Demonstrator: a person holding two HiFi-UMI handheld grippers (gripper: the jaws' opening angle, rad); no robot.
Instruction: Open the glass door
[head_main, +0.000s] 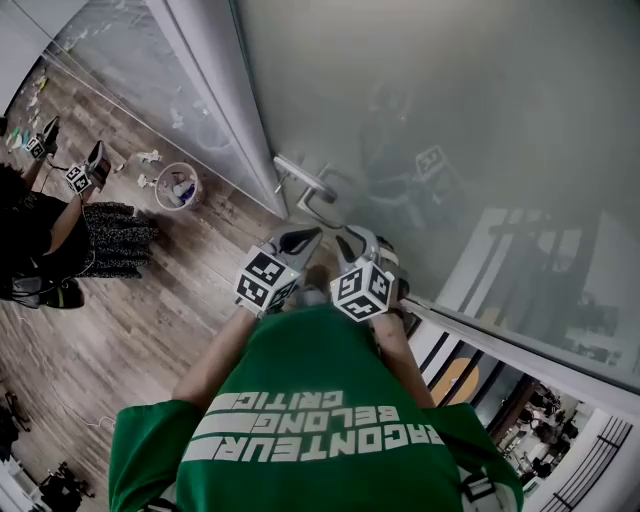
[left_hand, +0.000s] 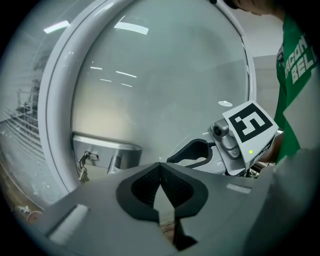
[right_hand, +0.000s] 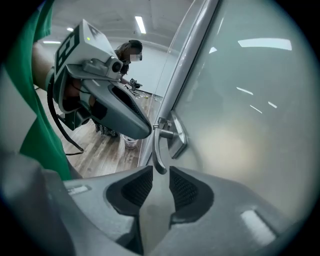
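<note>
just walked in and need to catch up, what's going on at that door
A person in a green shirt stands at the frosted glass door with tongs in each hand. The right tongs are open, with the tip of the lever handle in their gap, not gripped. The left tongs are shut and empty beside them.

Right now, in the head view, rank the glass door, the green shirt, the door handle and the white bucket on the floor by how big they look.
1. glass door
2. green shirt
3. door handle and white bucket: about alike; the bucket sits farther off, so I won't rank them.
</note>
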